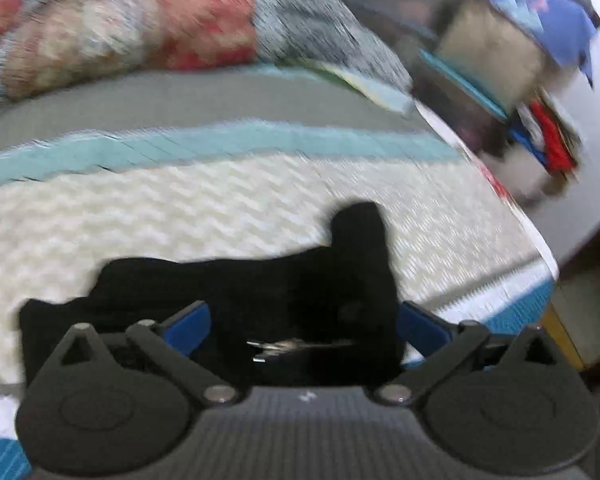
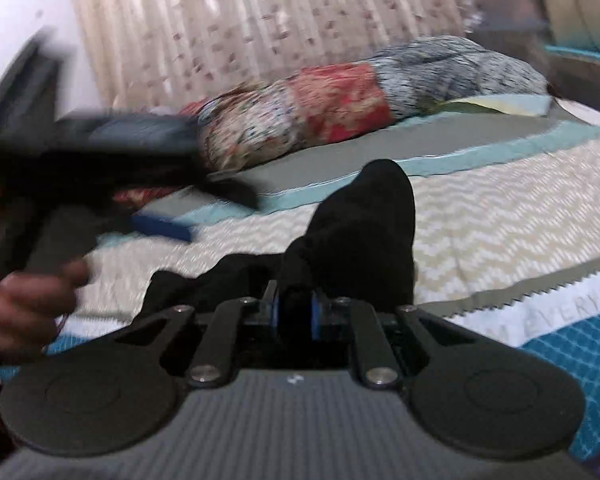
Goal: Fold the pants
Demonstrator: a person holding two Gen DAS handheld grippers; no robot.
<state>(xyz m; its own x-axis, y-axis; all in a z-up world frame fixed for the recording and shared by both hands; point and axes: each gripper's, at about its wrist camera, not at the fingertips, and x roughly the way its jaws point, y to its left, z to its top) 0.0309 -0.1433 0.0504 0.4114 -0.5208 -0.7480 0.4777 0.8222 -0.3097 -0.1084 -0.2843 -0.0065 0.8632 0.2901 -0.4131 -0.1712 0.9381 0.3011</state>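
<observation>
A bed (image 2: 500, 208) with a cream zigzag-patterned cover fills both views, a grey and teal band (image 1: 228, 140) across it farther back and a patchwork bolster (image 2: 340, 108) along its far side below a flowered curtain (image 2: 260, 20). The black pants (image 2: 364, 224) lie bunched on the cream cover near the front edge. The right gripper (image 2: 296, 316) has its blue pads pressed together on a raised fold of the pants. The left gripper (image 1: 304, 320) is spread wide, blue fingers (image 1: 188, 326) either side of the cloth, gripping nothing. Everything is motion-blurred
</observation>
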